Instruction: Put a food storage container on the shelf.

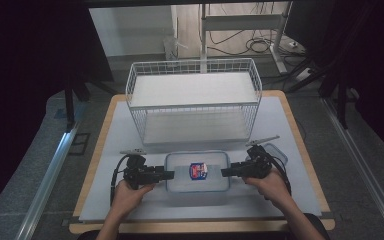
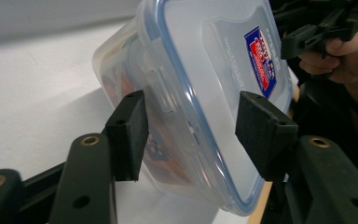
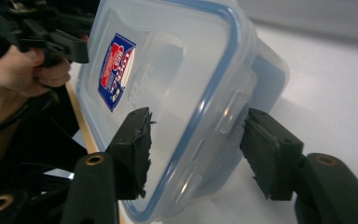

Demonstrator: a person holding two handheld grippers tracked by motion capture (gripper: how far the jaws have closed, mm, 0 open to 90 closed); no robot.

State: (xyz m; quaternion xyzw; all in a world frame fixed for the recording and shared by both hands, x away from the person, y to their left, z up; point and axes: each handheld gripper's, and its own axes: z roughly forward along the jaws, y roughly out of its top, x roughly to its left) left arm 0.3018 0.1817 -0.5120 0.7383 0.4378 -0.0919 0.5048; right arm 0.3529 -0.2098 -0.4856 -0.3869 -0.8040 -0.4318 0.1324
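Observation:
A clear plastic container with a blue-rimmed lid and a red-and-blue label lies at the front middle of the white mat. My left gripper is at its left short end and my right gripper is at its right short end. In the left gripper view the container has its end between the open jaws of the left gripper, one above the lid and one beside the wall. In the right gripper view the right gripper straddles the container the same way, open.
A white wire basket stands on its side behind the container, with its open face toward me. A second clear blue-rimmed piece lies just behind my right hand. Dark floor and metal rails flank the table.

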